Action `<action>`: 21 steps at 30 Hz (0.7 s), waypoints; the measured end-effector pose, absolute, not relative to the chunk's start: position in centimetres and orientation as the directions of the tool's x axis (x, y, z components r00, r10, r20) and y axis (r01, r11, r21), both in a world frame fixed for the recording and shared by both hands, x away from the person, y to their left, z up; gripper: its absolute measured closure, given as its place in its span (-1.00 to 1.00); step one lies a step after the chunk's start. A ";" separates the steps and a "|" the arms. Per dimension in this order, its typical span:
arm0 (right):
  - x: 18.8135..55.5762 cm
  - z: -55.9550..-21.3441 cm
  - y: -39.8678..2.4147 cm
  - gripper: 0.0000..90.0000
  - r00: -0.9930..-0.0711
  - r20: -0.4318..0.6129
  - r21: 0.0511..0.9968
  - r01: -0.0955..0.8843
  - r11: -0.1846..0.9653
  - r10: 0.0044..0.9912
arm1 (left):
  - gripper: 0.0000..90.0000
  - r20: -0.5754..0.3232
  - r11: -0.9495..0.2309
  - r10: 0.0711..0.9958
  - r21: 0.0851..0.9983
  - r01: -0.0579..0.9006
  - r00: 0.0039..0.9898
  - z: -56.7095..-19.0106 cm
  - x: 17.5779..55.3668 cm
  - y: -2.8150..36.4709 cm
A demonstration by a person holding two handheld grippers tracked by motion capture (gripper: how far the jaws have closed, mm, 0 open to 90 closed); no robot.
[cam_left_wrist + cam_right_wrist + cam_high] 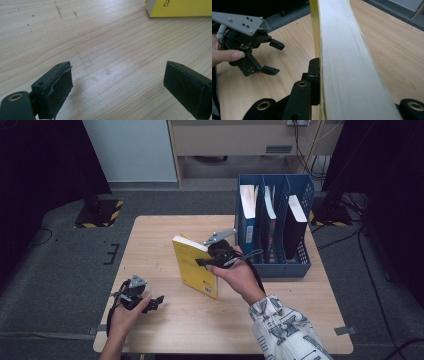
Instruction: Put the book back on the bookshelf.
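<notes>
The right gripper (202, 262) clamps a yellow book (194, 266) by its page edge, holding it upright near the middle of the wooden table (165, 230). Just beside it, toward the far right corner, stands a blue file rack (303, 254) with books in its three compartments, close behind the right hand. The left gripper (156, 303) rests by the near left edge, its jaws wide apart over bare wood, well clear of the book.

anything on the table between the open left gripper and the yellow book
Nothing: in the high view, bare wooden table separates the left gripper from the upright yellow book.
</notes>
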State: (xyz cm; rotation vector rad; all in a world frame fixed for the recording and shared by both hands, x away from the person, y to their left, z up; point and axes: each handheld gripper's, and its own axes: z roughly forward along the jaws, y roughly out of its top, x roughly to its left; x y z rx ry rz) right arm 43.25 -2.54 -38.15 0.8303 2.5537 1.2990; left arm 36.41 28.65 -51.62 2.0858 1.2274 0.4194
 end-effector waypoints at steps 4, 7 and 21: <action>43.6 -37.8 -3.3 0.67 -0.814 0.123 0.792 0.426 0.438 0.568 | -0.83 -0.056 -0.343 0.857 0.680 0.648 0.512 -51.7 36.5 28.5; 43.9 -37.5 -3.9 0.67 -0.803 0.128 0.795 0.434 0.424 0.582 | -0.84 -0.044 -0.360 0.855 0.666 0.653 0.517 -51.9 36.4 28.4; 42.7 -37.0 -6.9 0.67 -0.787 0.122 0.812 0.429 0.395 0.605 | -0.89 -0.054 -0.350 0.863 0.654 0.671 0.502 -52.4 36.6 28.3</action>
